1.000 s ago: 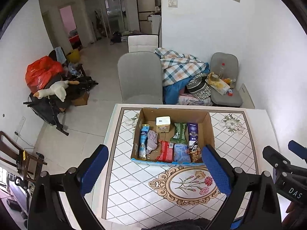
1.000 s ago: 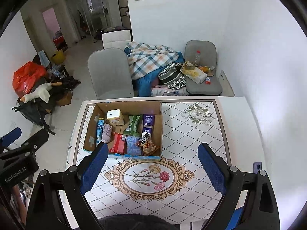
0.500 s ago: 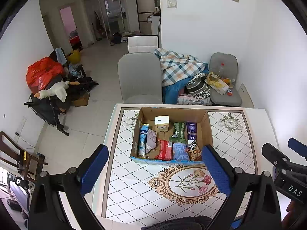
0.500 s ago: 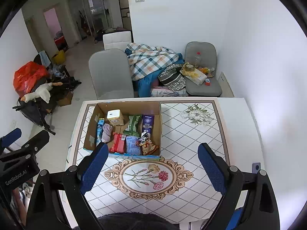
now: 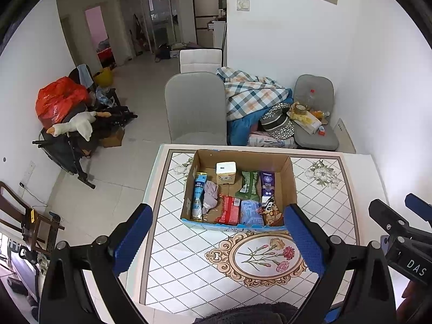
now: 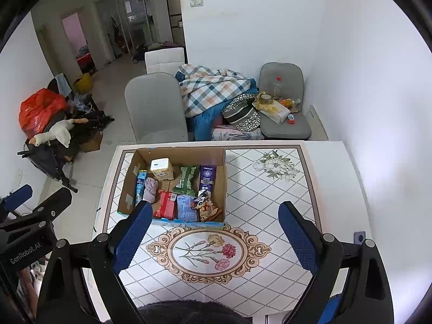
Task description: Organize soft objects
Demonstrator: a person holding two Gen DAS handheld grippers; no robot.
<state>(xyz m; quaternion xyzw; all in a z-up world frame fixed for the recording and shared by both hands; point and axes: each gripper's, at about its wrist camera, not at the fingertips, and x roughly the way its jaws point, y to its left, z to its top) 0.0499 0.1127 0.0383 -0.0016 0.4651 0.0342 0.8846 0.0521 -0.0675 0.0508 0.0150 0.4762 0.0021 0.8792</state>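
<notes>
Cardboard box (image 5: 239,162), open at the top, sits on the far half of the patterned table (image 5: 189,264) in the left wrist view, its front edge just beyond the oval flower medallion (image 5: 266,255). Inside lie the soft goods: a blue tube (image 5: 198,195) along the left wall, a crumpled grey cloth (image 5: 210,197) beside it, a white and yellow carton (image 5: 225,172) at the back, a green packet (image 5: 249,185), a purple tube (image 5: 267,185), and along the front a red packet (image 5: 230,210), a blue packet (image 5: 250,212) and a brown snack bag (image 5: 271,210). The left gripper (image 5: 216,239) hangs above the near table with its blue-padded jaws spread wide, holding nothing. Part of the right gripper (image 5: 405,232) shows at the right edge. Behind the table stand a grey chair (image 5: 195,110) and a plaid blanket (image 5: 251,91).

From the right wrist view, the cardboard box (image 6: 178,155) appears left of centre on the table (image 6: 270,194), with the same items in it: blue tube (image 6: 140,186), grey cloth (image 6: 149,189), carton (image 6: 161,168), green packet (image 6: 186,179), purple tube (image 6: 207,179), red packet (image 6: 166,205), blue packet (image 6: 186,208) and snack bag (image 6: 206,206). The right gripper (image 6: 213,239) is likewise spread wide and empty, over the flower medallion (image 6: 208,251). Its left pad overlaps the box's near-left corner in the picture. The left gripper (image 6: 29,216) shows at the left edge, off the table's side.
</notes>
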